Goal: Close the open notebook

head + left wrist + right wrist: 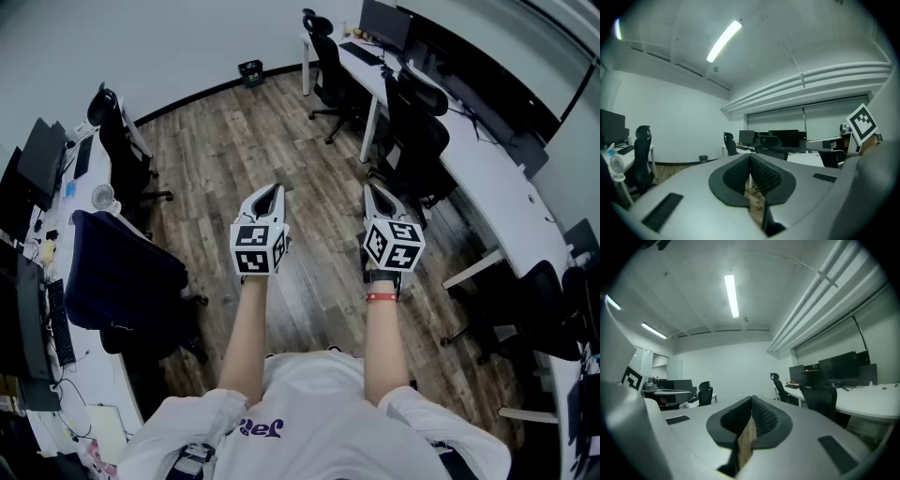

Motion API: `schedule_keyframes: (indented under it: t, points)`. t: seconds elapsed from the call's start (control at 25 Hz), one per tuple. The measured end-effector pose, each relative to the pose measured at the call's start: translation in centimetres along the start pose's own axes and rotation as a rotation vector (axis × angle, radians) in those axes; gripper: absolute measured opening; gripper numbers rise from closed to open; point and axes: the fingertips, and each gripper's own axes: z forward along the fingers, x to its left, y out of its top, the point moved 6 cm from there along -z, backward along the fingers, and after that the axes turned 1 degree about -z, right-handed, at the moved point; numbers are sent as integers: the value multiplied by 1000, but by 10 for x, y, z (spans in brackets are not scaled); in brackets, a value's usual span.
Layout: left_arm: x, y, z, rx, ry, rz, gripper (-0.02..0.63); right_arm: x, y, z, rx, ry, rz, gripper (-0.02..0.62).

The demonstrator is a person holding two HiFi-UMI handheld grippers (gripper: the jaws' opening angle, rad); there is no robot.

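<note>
**A:** Where's the notebook?

**B:** I can't pick it out for certain. A pale flat sheet (106, 429) lies on the bench (86, 370) at the lower left of the head view. It is too small to tell whether that is the notebook or loose paper.

**A:** And the hands?

**B:** The left gripper (271, 190) and the right gripper (369, 189) sit side by side in the middle of the frame. They are held out roughly level over the wood floor (225, 131), touching nothing and well apart from that sheet.

**A:** How do the fingers stand?

**B:** In the left gripper view the fingers (735, 174) are pressed together at the tips with nothing between them. The right gripper view shows the same: its fingers (765, 417) meet at the tips, and only floor shows through the slit beneath.

**A:** What's around them?

**B:** A dark chair (122, 277) stands just beside the left bench. A second long bench (497, 183) runs down the right side of the frame, with black chairs (412, 131) drawn up to it and monitors (384, 21) at the upper right. At the bottom is the person's white shirt (309, 417), and there is a red band (380, 297) on the right wrist.
</note>
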Motion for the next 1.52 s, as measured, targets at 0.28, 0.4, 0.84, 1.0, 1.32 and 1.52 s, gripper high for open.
schedule_keyframes:
  t: [0.28, 0.4, 0.84, 1.0, 1.32, 1.52]
  points:
    - [-12, -2, -13, -2, 67, -15, 20, -2, 3, -1, 4, 75, -5, 15]
    - [-15, -1, -22, -9, 108, -17, 20, 1, 4, 1, 5, 128, -6, 15]
    - [-19, -14, -72, -18, 292, -57, 20, 38, 5, 2, -13, 347, -16, 15]
    - [-13, -23, -94, -32, 369, -65, 20, 57, 0, 2, -11, 424, -41, 14]
    - [16, -51, -163, -93, 579, -101, 20, 141, -31, 18, 56, 649, -81, 2]
    - [47, -67, -240, -121, 791, -87, 20, 223, -52, 16, 98, 818, -102, 0]
